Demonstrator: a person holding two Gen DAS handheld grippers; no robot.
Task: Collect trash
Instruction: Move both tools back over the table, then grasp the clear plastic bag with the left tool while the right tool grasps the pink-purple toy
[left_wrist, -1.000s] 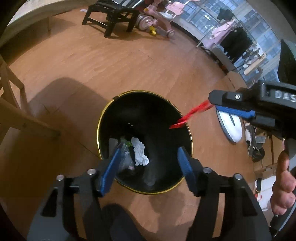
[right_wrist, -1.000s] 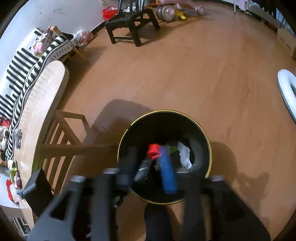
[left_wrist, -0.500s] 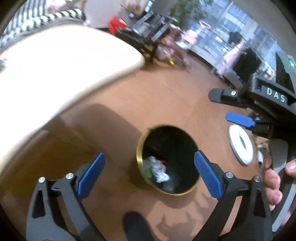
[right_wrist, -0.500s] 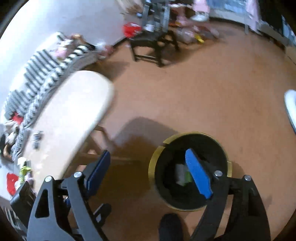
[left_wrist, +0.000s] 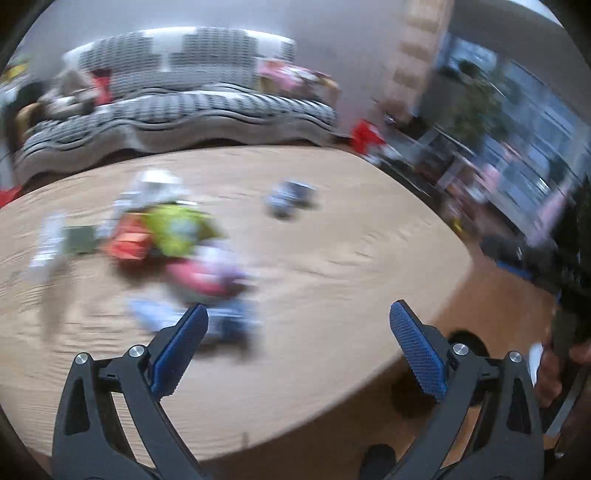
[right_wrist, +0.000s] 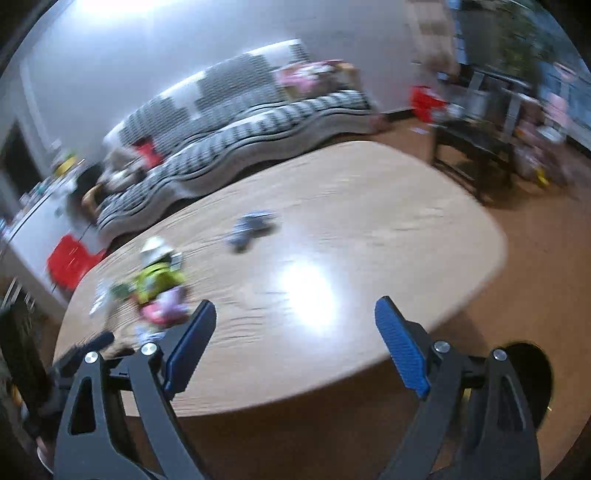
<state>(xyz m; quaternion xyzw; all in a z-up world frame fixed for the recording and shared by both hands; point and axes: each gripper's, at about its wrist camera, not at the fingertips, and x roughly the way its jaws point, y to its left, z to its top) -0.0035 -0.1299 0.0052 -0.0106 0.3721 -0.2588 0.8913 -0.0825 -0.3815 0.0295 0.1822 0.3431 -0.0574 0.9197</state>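
Blue-padded, the left tool (left_wrist: 297, 325) and the right tool (right_wrist: 295, 321) both gape empty, the right's jaws having just been widening, above the wooden bench (left_wrist: 332, 258) where blurred trash (left_wrist: 173, 236) lies clustered.

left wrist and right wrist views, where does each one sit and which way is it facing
Left wrist view: sits on the left tool, looking down along its open, empty fingers at the wooden table and blurred trash pile; a hand on the other handle shows at the right edge.
Right wrist view: sits on the right tool, open and empty, facing the same table from further right; the black bin is at lower right.
Shared: table, trash pile, striped sofa.
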